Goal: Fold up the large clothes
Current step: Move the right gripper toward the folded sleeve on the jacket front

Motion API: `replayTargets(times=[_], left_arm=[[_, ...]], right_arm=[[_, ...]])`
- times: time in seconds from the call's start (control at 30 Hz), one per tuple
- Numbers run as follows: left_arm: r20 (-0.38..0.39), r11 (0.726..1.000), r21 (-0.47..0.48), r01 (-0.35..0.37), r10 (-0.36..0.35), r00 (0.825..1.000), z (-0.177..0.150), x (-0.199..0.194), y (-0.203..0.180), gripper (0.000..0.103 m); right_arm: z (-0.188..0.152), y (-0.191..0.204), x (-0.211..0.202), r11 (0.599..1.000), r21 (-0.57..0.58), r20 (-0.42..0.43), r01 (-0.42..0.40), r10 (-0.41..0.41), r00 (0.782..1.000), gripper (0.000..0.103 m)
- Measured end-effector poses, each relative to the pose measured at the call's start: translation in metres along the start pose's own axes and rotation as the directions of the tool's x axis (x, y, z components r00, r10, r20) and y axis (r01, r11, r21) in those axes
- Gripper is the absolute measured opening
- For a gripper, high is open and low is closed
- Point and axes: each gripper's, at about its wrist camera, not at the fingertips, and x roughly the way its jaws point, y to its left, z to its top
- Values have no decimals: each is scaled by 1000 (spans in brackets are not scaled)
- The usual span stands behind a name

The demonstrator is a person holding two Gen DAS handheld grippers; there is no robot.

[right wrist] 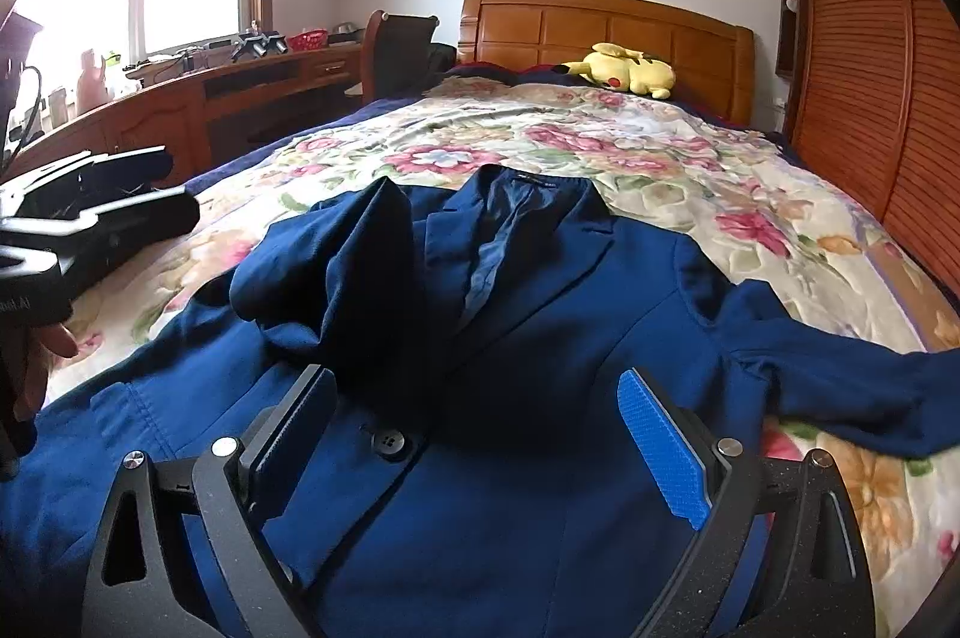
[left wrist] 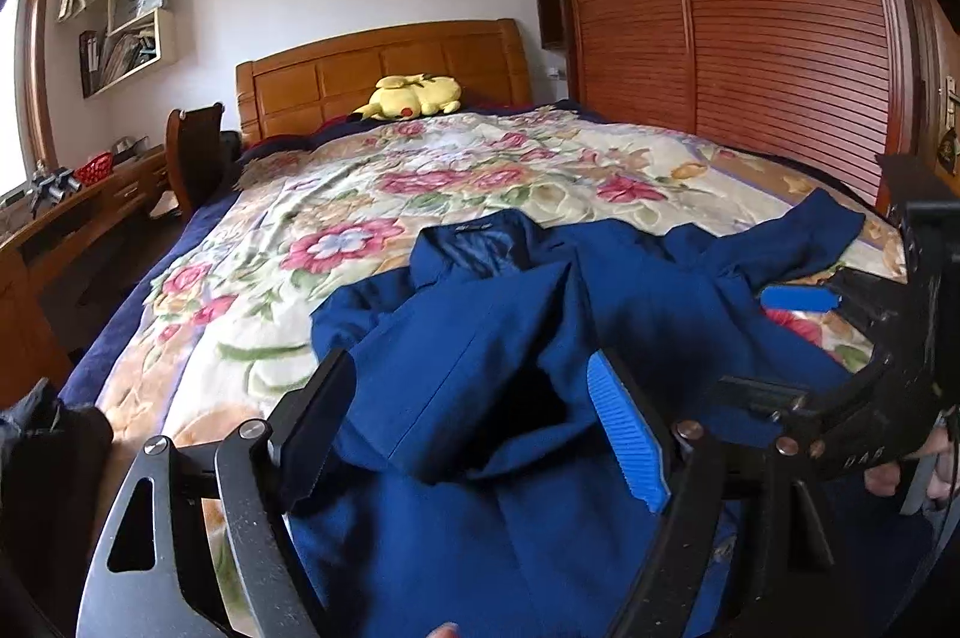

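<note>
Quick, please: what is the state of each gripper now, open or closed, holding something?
Left gripper: open, holding nothing, above the blue jacket.
Right gripper: open, holding nothing, also above the jacket.

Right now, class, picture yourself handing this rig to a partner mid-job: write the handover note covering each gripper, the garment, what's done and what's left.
Left gripper: open, empty, above the blue jacket.
Right gripper: open, empty, over the jacket's front near its button.
Jacket: lies front-up on the floral bedspread, collar towards the headboard.
Done: one sleeve is folded in over the chest.
Left: the other sleeve is spread out to the side; fold it in, then fold the body.
</note>
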Motion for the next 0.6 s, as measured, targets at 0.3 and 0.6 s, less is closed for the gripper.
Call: replayTargets(times=[0.3,0.6], left_arm=[[13,996,-86,-20,22,1000,-18,-19,18,89],[26,990,-126,-60,63,998,-37,-36,27,89]], right_arm=[[-2,3,3,1000,-9,-7,-2,2,1000,95],[-1,8,7,1000,-24,-18,-4,4,1000,95]])
